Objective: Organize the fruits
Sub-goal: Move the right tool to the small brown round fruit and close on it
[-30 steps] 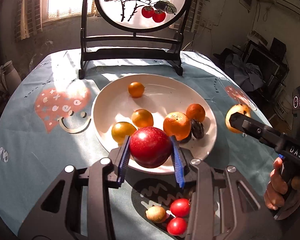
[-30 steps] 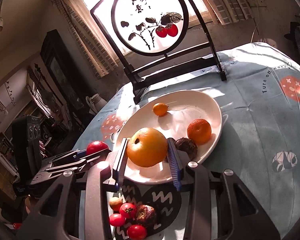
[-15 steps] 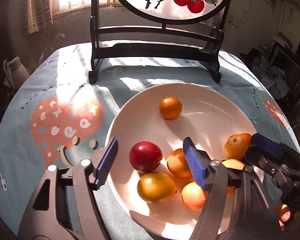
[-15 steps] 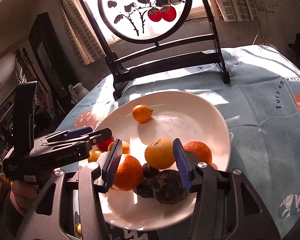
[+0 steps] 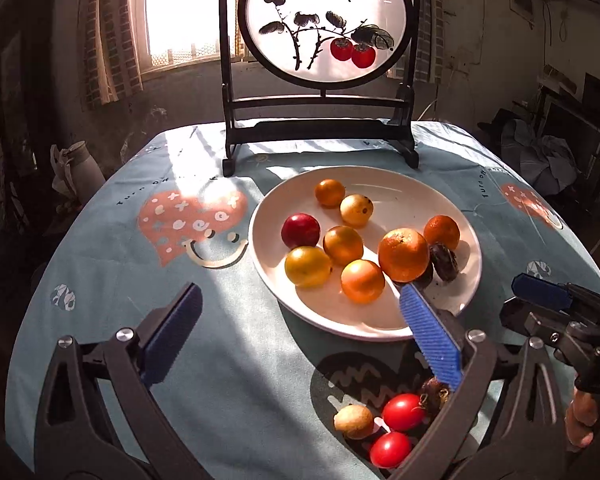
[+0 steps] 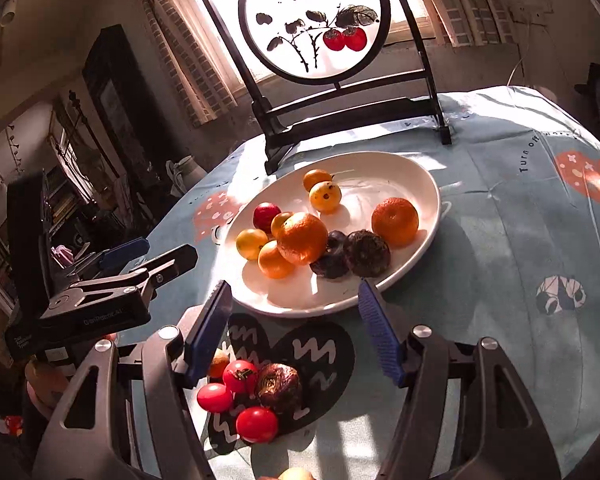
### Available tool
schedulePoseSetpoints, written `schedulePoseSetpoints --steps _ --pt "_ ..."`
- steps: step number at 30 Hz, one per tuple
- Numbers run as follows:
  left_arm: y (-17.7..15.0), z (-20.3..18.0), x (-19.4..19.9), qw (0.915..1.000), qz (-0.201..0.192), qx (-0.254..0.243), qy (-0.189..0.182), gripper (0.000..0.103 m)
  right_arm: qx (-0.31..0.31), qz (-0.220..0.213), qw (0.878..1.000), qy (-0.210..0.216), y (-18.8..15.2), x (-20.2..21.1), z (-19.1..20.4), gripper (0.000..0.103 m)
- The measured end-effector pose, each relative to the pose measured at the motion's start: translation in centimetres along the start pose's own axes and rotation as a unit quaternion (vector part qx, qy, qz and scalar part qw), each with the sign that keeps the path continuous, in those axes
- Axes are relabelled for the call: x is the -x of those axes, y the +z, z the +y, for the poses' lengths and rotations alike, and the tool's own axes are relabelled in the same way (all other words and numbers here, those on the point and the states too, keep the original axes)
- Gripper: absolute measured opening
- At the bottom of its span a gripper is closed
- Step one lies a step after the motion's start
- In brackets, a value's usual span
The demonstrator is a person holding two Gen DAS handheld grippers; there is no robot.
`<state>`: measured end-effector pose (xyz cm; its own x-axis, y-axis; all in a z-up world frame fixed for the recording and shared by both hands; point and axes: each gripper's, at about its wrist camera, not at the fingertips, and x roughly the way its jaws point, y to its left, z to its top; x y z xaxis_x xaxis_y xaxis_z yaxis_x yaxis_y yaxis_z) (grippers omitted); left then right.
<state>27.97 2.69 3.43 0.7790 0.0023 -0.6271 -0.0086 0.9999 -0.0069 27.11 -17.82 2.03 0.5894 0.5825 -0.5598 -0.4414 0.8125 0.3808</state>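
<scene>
Both grippers had let go: red apple [image 5: 300, 230] and yellow fruit [image 5: 356, 210] lay on the plate [image 5: 340, 320], apparently settled; left gripper [image 5: 300, 334] and right gripper [image 6: 296, 330] had just been opening, fingers wide and empty.

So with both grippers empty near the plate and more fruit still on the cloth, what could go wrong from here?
1. The white plate is crowded on its near side; another fruit dropped there may knock the big orange or roll off the rim.
2. The red tomatoes and the wrinkled dark fruit lie packed together, so closing on one could push its neighbours away.
3. The left gripper, open, and the right gripper, open, sit close together and might collide.
</scene>
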Motion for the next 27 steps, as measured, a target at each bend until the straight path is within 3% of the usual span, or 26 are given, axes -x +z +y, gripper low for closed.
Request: schedulePoseSetpoints --steps 5,9,17,24,27 --pt "-3.4 1.4 0.7 0.9995 0.016 0.029 -0.004 0.101 0.049 0.04 0.998 -0.013 -3.4 0.8 2.1 0.066" --pt "-4.9 2.9 0.2 0.9974 0.043 0.057 0.005 0.101 0.115 0.06 0.99 -0.06 -5.5 1.1 3.8 0.066" --pt "-5.7 3.3 0.5 0.9973 0.037 0.049 0.039 0.101 0.17 0.092 0.975 -0.105 -7.9 0.9 4.4 0.066" --pt "-5.5 4.0 0.5 0.996 0.046 0.074 0.019 0.101 0.171 0.113 0.975 -0.086 -9.0 1.2 4.3 0.064" --pt "-5.6 4.1 0.5 0.9957 0.047 0.077 0.02 0.101 0.169 0.117 0.975 -0.081 -9.1 1.2 4.2 0.055"
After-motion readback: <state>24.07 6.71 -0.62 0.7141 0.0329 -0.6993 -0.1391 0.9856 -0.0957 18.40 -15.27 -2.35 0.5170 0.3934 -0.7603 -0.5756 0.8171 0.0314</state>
